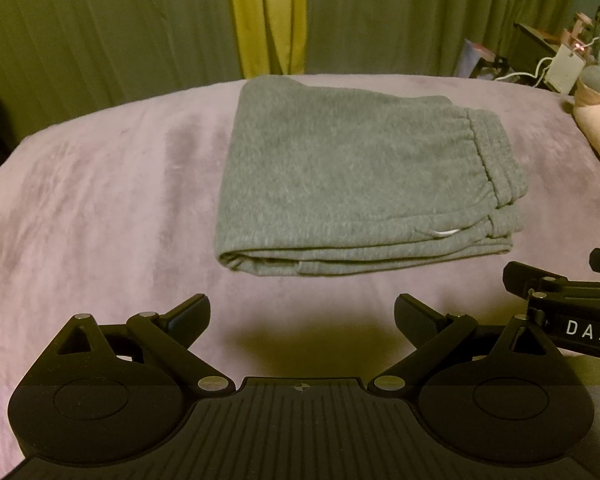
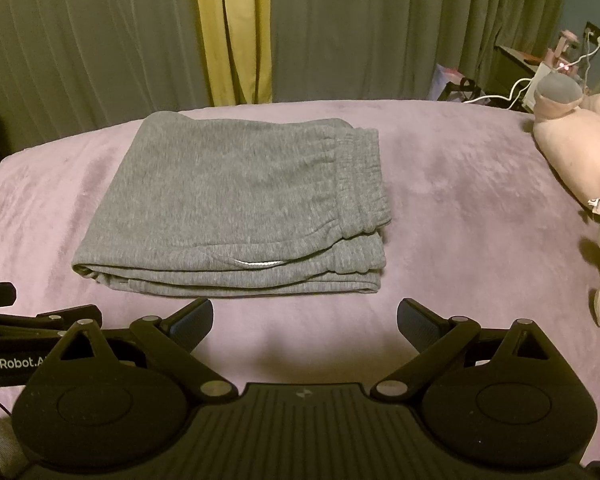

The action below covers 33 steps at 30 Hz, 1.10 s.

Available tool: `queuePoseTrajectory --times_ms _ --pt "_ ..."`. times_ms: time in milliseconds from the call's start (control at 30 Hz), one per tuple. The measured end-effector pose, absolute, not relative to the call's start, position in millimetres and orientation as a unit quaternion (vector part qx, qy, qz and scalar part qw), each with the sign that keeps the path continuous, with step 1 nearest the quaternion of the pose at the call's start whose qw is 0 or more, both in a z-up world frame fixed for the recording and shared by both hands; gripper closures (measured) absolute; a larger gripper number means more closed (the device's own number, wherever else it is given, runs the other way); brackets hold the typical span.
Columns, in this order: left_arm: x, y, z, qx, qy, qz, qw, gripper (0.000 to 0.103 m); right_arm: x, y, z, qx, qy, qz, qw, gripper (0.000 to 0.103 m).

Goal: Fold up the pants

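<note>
I see the grey pants (image 1: 352,172) folded into a neat stack on the purple blanket (image 1: 100,208), centre frame. My left gripper (image 1: 302,316) and right gripper (image 2: 305,320) both hang released, holding nothing, just short of the stack's near edge.

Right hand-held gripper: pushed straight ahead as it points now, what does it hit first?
Probably the near folded edge of the grey pants. The right hand-held gripper is open over bare purple blanket; its right finger may pass beside them. Height is unclear.
</note>
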<state>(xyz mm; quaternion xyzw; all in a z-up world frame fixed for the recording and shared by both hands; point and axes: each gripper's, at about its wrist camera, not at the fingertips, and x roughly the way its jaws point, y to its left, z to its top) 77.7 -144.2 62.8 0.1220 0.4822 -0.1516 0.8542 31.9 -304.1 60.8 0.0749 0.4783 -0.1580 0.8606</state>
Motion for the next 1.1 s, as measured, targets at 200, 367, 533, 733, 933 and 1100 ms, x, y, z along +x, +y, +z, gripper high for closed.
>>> queuePoseTrajectory --times_ms 200,367,533,733,933,1100 --pt "78.6 -143.3 63.5 0.119 0.481 -0.149 0.856 0.002 31.4 -304.3 61.8 0.076 0.477 -0.158 0.861 0.004" --pt "79.7 -142.8 63.8 0.117 0.482 -0.15 0.856 0.002 30.8 -304.1 62.7 0.078 0.476 -0.157 0.862 0.004" --pt "78.8 -143.0 66.1 0.115 0.48 -0.153 0.856 0.002 30.5 -303.2 64.2 0.078 0.476 -0.156 0.862 0.004" --pt "77.8 -144.3 66.3 0.119 0.479 -0.153 0.856 0.002 31.0 -302.4 64.3 0.078 0.475 -0.156 0.863 0.004" --pt "78.5 -144.7 66.7 0.118 0.479 -0.152 0.857 0.002 31.8 -302.7 64.9 0.078 0.475 -0.156 0.863 0.004" --pt "78.8 -144.4 66.9 0.118 0.478 -0.151 0.857 0.002 32.3 -302.5 64.6 0.078 0.476 -0.156 0.862 0.004"
